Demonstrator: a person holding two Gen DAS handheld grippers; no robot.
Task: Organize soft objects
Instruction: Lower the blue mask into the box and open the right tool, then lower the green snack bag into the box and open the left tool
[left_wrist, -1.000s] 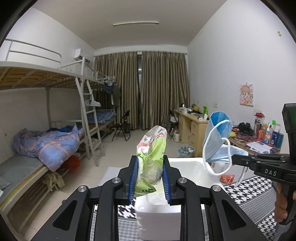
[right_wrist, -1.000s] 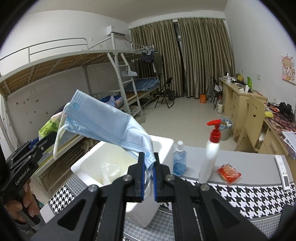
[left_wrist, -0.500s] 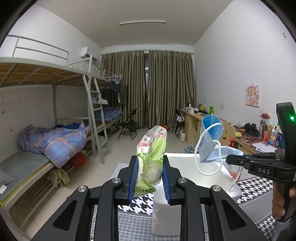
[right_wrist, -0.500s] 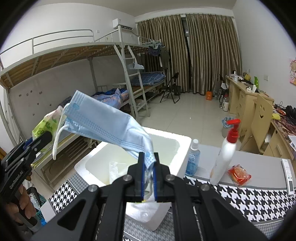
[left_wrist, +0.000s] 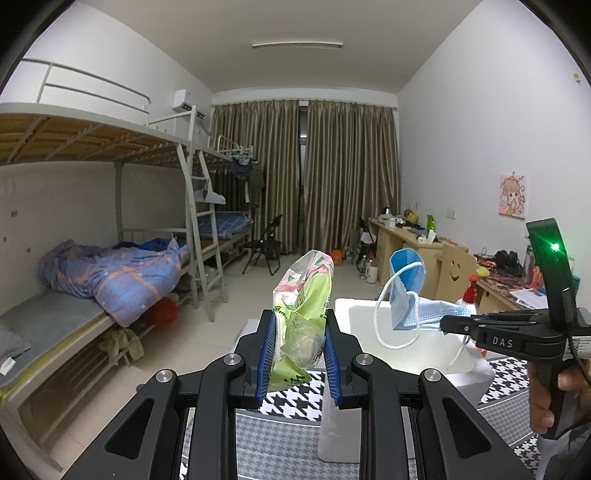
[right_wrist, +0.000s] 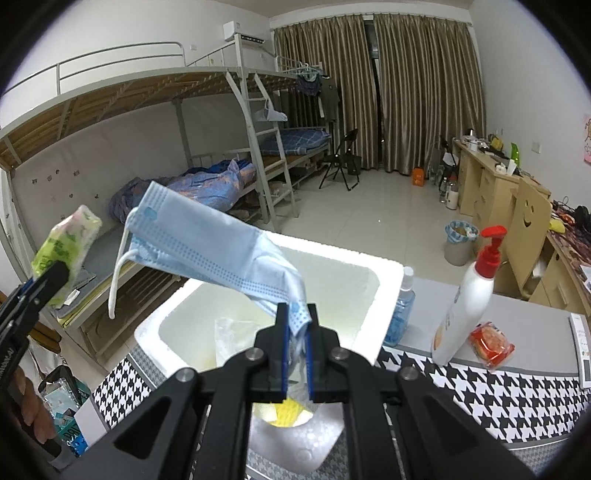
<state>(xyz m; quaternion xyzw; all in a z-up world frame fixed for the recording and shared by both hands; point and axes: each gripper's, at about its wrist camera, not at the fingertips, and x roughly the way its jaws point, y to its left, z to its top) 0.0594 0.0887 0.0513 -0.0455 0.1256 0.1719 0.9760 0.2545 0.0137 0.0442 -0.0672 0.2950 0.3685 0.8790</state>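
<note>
While both grippers hang over the table, the white foam box (right_wrist: 373, 291) serves as the landmark. Nearest the left camera, the left gripper (left_wrist: 298, 354) has its jaws closed partway on a green tissue pack (left_wrist: 301, 314); the pack stands upright between the blue pads (left_wrist: 267, 354), its top sticking well above them and its lower end poking out beneath. It is held up in the air to the left of the box, not over the opening.

In the right view, the right gripper (right_wrist: 296, 341) has its jaws nearly together, pinching one end of a blue mask (right_wrist: 207, 247). The mask slants up and to the left from the pads, spread above the box's open top, and a white ear loop (right_wrist: 116, 280) dangles from its far end, out past the box's left wall. Inside the box lie a crumpled clear plastic piece (right_wrist: 229, 339) and something yellow (right_wrist: 286, 410), partly hidden by the gripper.

Just right of the box stands a small blue bottle (right_wrist: 400, 314), touching or nearly touching its wall. Further right on the houndstooth cloth (right_wrist: 498, 391) stand a white pump bottle (right_wrist: 469, 310) with a red head and, beside it, a red packet (right_wrist: 491, 343). Behind the box lie open floor, a bunk bed (right_wrist: 184, 147) and curtains (right_wrist: 406, 92).
</note>
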